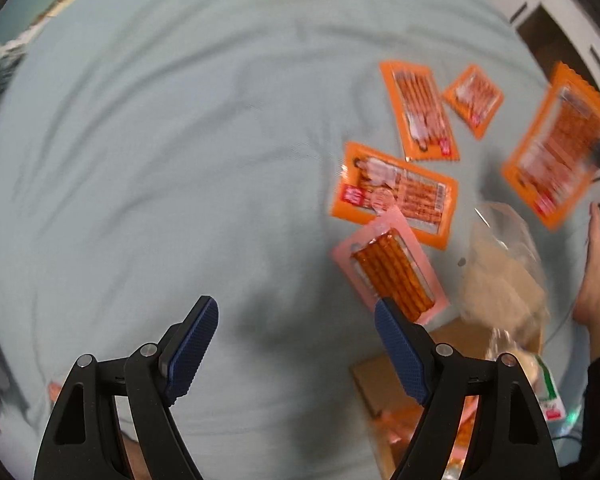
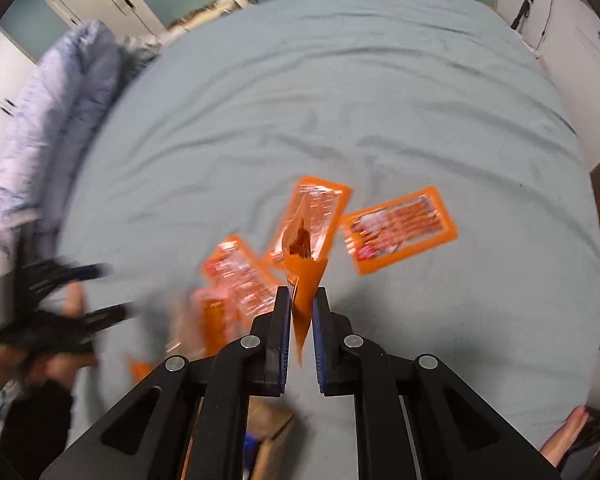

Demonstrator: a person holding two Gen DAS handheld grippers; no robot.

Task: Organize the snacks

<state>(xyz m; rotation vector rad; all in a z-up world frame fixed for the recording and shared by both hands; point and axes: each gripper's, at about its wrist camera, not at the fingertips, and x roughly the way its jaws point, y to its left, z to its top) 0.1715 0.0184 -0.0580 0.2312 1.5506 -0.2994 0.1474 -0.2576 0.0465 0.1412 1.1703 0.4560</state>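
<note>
Several orange snack packets lie on a pale green bed sheet point(image 1: 160, 140). My left gripper point(image 1: 296, 316) is open and empty above the sheet; a pink packet of sticks point(image 1: 392, 268) lies by its right fingertip, an orange packet point(image 1: 396, 196) just beyond. My right gripper point(image 2: 302, 300) is shut on an orange snack packet point(image 2: 304, 280), held edge-on above the bed. That held packet also shows in the left wrist view point(image 1: 556, 144), blurred. Two more orange packets point(image 2: 400, 232) point(image 2: 240, 276) lie beyond the right gripper.
A cardboard box point(image 1: 384, 380) with packets inside sits at the near edge, also under the right gripper point(image 2: 268, 440). A clear bag of pale snacks point(image 1: 504, 276) rests by it. A folded duvet point(image 2: 48, 128) lies at the bed's left. White cabinets point(image 2: 580, 60) stand around.
</note>
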